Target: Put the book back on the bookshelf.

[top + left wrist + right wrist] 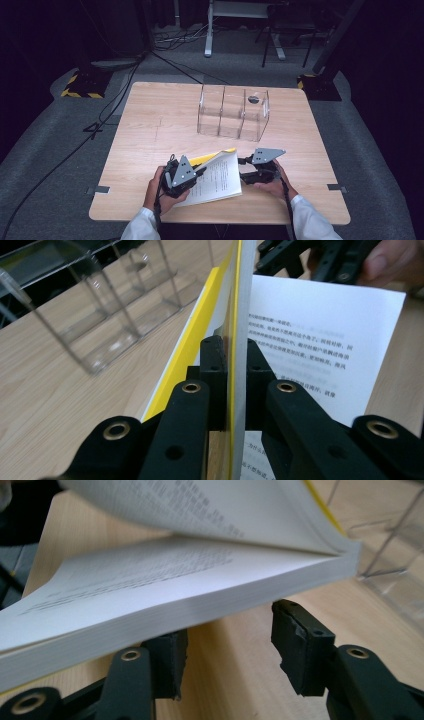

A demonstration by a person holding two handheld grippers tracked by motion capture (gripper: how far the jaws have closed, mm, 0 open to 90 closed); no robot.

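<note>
1. Here we recorded a yellow-covered paperback book [216, 179] lying open on the wooden table [150, 130], near the front edge, between the person's two hands; printed text showed on its exposed page.
2. Left gripper [231, 365]: its jaws were clamped together on the yellow front cover [192, 337] and a thin sheaf of leading pages, which stood on edge between the pads in the left gripper view. In the high view that gripper [186, 176] sat over the book's left part.
3. Right gripper [227, 645]: its jaws stood apart, empty, level with the table and just beside the thick page block's lower edge; one pad lay partly under the overhanging pages, but we could not tell whether it touched them. In the high view it [248, 168] sat at the book's right side.
4. Clear acrylic divided organiser [232, 112]: upright toward the table's far side, well apart from the book, with a small dark round item [253, 99] in its right-hand compartment.
5. Step in hand, as we judged it: opening or leafing the book, the left side lifting the cover while the right prepared to secure the remaining pages.
6. Next move, in our estimate: the right jaws needed to slide onto the block's edge and close squarely, without creasing the loose upper leaf arching above.
</note>
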